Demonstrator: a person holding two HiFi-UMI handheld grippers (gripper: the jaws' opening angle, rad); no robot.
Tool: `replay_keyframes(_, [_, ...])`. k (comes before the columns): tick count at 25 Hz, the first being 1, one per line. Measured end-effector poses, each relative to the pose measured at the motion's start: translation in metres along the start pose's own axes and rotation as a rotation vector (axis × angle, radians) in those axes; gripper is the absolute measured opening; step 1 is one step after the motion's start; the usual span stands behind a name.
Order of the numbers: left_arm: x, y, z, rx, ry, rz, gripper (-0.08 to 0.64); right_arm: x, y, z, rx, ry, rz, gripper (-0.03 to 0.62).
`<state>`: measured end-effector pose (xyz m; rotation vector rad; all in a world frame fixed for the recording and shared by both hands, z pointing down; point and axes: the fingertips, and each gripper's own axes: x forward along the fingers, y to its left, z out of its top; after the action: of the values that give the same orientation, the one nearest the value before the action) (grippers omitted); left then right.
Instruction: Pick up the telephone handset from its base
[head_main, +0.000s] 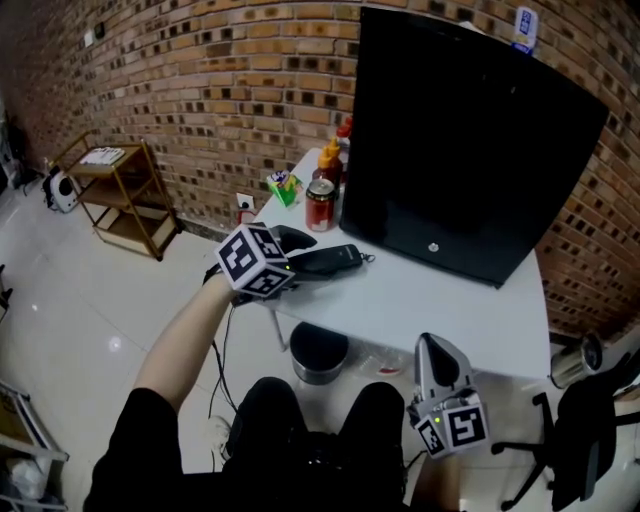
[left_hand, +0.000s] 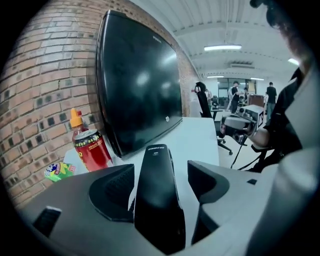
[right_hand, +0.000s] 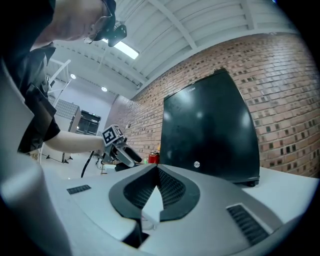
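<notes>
1. The left claw (left_hand: 161, 172) is standing wide open around the telephone handset (head_main: 332, 260), and its pads are not pressing on it.
2. The handset is lying low at the counter (head_main: 440, 310) edge, at 6 o'clock from the red can (head_main: 320, 205); it does not seem lifted.
3. The right claw (head_main: 437, 352) is hanging closed and empty at 5 o'clock, well apart.
4. Closing and lifting are remaining, I judge.

Bright, even indoor light fills all three views, with ceiling strip lights (left_hand: 222, 48) glowing in both gripper views, a soft sheen on the black screen (left_hand: 140, 80) and a pale glint on the tiled floor (head_main: 115, 343). Both gripper views bend strongly and darken to black at the corners. The telephone handset (left_hand: 157, 195), close to the lens, looks slightly soft.
</notes>
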<state>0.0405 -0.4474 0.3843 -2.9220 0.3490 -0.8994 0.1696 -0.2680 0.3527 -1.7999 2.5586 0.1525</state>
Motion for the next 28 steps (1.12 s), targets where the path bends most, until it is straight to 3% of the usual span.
replay_keyframes(7, [0.013, 0.006, -0.014, -0.058, 0.127, -0.034, 0.328, 0.001, -0.001, -0.006, 0.016, 0.004, 0.000, 0.005])
replay_keyframes(11, [0.016, 0.006, -0.013, -0.064, 0.140, -0.039, 0.258, -0.002, -0.003, -0.008, 0.019, 0.010, -0.004, 0.005])
replay_keyframes(16, [0.015, 0.011, -0.014, -0.078, 0.123, -0.036, 0.256, -0.003, -0.004, -0.007, 0.020, 0.007, -0.008, 0.005])
replay_keyframes(20, [0.008, 0.013, -0.003, -0.084, 0.037, -0.026, 0.255, -0.001, -0.004, -0.008, 0.016, 0.005, -0.008, 0.005])
replay_keyframes(28, [-0.038, 0.025, 0.026, -0.123, -0.240, 0.039, 0.255, -0.001, -0.008, -0.001, 0.010, -0.010, -0.007, 0.005])
